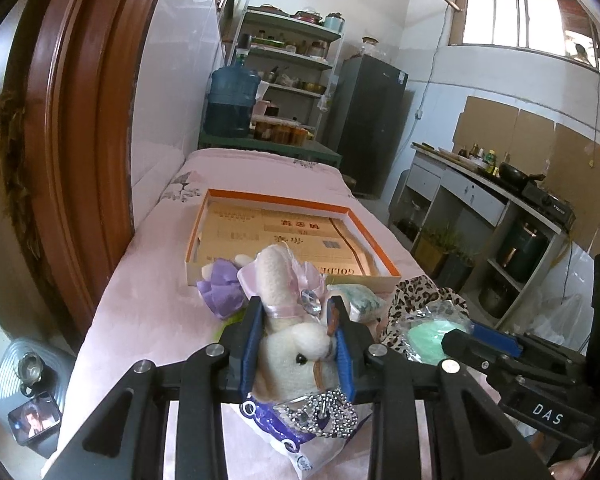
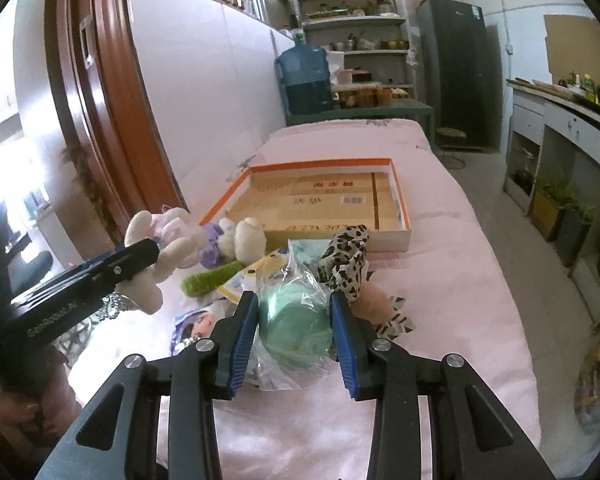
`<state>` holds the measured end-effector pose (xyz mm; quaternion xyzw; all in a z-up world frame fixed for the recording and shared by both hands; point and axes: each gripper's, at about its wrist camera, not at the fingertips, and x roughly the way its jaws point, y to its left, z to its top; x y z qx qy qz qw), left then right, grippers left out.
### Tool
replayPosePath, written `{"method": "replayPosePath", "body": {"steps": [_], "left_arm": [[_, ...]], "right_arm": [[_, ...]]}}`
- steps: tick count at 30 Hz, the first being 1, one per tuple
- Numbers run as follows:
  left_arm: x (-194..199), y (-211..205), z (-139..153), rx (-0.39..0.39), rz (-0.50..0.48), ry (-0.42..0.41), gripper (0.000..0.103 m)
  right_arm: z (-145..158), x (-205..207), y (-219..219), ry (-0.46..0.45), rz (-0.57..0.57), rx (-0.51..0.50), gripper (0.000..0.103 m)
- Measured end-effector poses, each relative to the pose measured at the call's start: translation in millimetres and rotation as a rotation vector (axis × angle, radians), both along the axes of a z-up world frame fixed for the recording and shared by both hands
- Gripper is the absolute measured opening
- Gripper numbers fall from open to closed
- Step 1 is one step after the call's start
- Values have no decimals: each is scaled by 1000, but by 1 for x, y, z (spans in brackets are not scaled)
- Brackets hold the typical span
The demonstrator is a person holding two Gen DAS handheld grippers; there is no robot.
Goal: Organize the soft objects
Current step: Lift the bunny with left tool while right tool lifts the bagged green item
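While our left gripper (image 1: pixel 296 344) has its fingers (image 1: pixel 249 344) pressed into the head of the white plush rabbit (image 1: pixel 296 344), the toy's body and ribboned ears point forward toward the orange-rimmed box (image 1: pixel 228 196), which we take to be where the soft things belong. Holding it by the head leaves the longer part free, so it can be laid into the box without the fingers going deep inside.

Our right gripper (image 2: pixel 294 320) straddles the green sponge in its clear bag (image 2: pixel 294 320). The fingers (image 2: pixel 242 340) sit close on both sides of the bag, but we cannot tell whether they are already pinching it or only bracketing it, since the wrinkled plastic hides the contact. The bag lies on the pink bed (image 2: pixel 460 280) near its front edge, touching the leopard-print cloth (image 2: pixel 346 260) just behind it.

A purple plush (image 1: pixel 220 288), a green fuzzy piece (image 2: pixel 210 278) and a printed plastic packet (image 1: pixel 284 440) crowd the strip between the grippers and the box's near wall. The box interior looks bare apart from its printed cardboard lining, so there is open room to set things down. The bed's right side is free cloth, with a drop to the floor beyond, while the wall and the brown door frame (image 1: pixel 80 120) close in on the left.
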<state>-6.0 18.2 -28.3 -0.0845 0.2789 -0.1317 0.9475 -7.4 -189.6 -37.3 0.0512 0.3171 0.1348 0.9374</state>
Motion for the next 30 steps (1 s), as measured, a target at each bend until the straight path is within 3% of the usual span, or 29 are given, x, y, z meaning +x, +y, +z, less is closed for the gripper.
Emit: {"method": "replayPosePath", "body": {"steps": [3, 9, 10, 11, 13, 21, 25, 30], "left_arm": [[3, 0, -4, -7, -1, 15, 32], [4, 2, -9, -8, 7, 32, 32], [4, 3, -9, -11, 10, 33, 32], [5, 4, -9, -15, 13, 35, 32], [5, 5, -10, -18, 15, 37, 32], [9, 2, -14, -23, 1, 55, 32], [8, 1, -13, -17, 0, 47, 32], [8, 2, -14, -27, 0, 57, 32]], "right_arm": [[-5, 1, 1, 4, 23, 7, 38], [-49, 17, 3, 143, 32, -14, 41], [-52, 18, 2, 152, 30, -15, 46], [-55, 17, 2, 160, 29, -17, 58], [-57, 15, 0, 161, 21, -45, 72], [-37, -7, -6, 48, 86, -43, 73], [-47, -1, -8, 136, 79, -17, 72], [-72, 8, -18, 257, 32, 56, 61]]}}
